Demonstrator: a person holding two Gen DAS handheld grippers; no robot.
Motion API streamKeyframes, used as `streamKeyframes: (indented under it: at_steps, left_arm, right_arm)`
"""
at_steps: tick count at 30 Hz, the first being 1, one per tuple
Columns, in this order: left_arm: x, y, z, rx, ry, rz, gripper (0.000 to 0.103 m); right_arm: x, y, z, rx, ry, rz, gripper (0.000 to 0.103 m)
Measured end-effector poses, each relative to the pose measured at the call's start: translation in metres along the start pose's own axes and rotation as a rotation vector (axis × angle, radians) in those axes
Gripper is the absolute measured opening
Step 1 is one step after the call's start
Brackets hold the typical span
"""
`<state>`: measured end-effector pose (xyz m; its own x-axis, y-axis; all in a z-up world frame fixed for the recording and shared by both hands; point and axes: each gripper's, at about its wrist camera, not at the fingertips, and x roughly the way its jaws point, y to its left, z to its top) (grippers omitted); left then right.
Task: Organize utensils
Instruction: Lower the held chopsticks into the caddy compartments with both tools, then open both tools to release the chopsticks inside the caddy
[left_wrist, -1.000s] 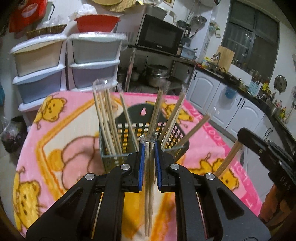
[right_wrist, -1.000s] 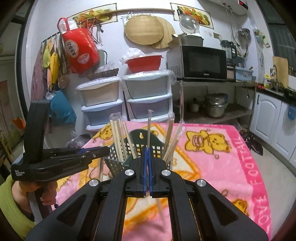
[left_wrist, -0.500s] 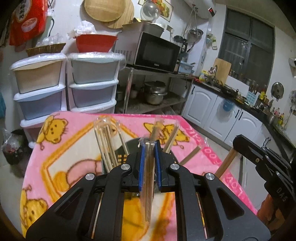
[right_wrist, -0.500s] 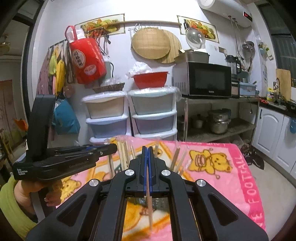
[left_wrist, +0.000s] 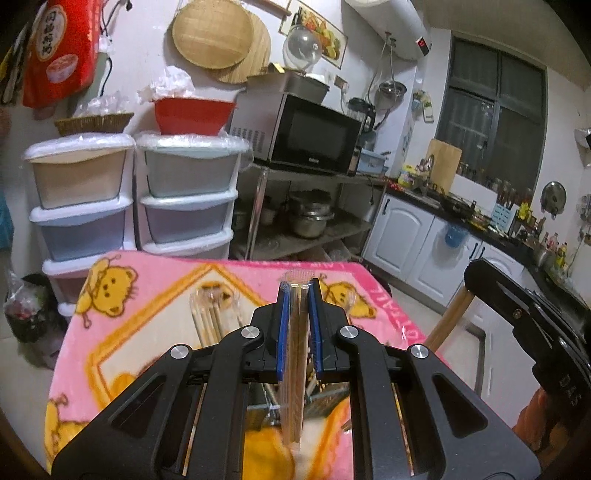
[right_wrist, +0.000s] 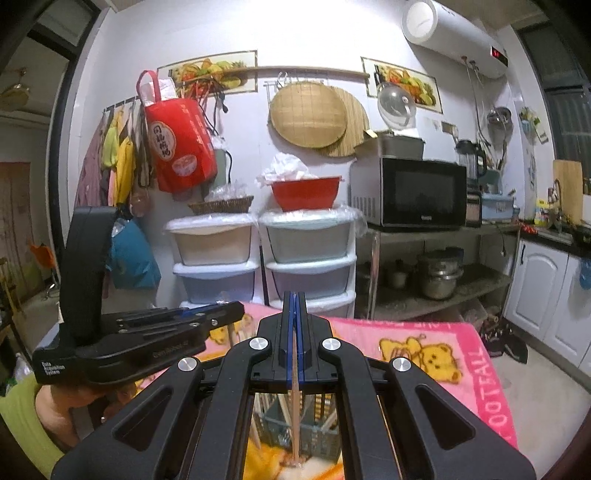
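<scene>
— Progress, please. How much is sorted?

— Partly done, I judge. A basket (right_wrist: 295, 424) on the tabletop (left_wrist: 147, 295) holds several chopsticks (left_wrist: 210, 321) upright. Two lots are not yet in. The left tool (left_wrist: 298, 325) is clamped on a wrapped pair (left_wrist: 295, 369), raised above the basket. The right tool (right_wrist: 294, 332) is pinched tight on a single stick (right_wrist: 295, 417), its lower end hanging over the basket's mouth.

— Anything left lying loose?

— None that I can see, but both tools block most of the tabletop beneath them.

— Room to move?

— Tight between the hands. From the right view the left tool sits just beside the right one, at its left; both are over the same basket. I would expect them to go down one at a time. The standing sticks crowd the basket's left side; the middle looks freer.

— Edges?

— The far edge lies near the drawers (left_wrist: 184, 206). The right edge drops to open floor (right_wrist: 546, 387).
</scene>
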<state>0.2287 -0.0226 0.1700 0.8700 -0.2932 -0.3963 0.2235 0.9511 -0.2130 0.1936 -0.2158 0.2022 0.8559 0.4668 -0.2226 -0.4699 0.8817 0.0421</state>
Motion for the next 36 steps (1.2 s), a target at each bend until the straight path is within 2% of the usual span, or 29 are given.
streamKeyframes:
  at_steps: [9, 15, 22, 33, 36]
  left_arm:
    - [0.002, -0.003, 0.025, 0.019, -0.111, 0.065, 0.007]
    - [0.01, 0.003, 0.026, 0.027, -0.145, 0.121, 0.007]
    - [0.022, 0.012, 0.012, 0.051, -0.159, 0.171, 0.007]
    - [0.039, 0.022, -0.014, 0.045, -0.106, 0.159, 0.007]
    - [0.04, 0.025, -0.021, 0.044, -0.084, 0.159, 0.007]
  right_arm:
    - [0.013, -0.003, 0.021, -0.016, -0.046, -0.014, 0.002]
    - [0.029, -0.009, 0.02, -0.033, -0.055, -0.046, 0.002]
    - [0.051, -0.012, 0.003, -0.087, -0.044, -0.109, 0.002]
    - [0.064, -0.02, -0.023, -0.09, 0.011, -0.142, 0.003]
    - [0.063, -0.022, -0.029, -0.085, 0.028, -0.14, 0.011]
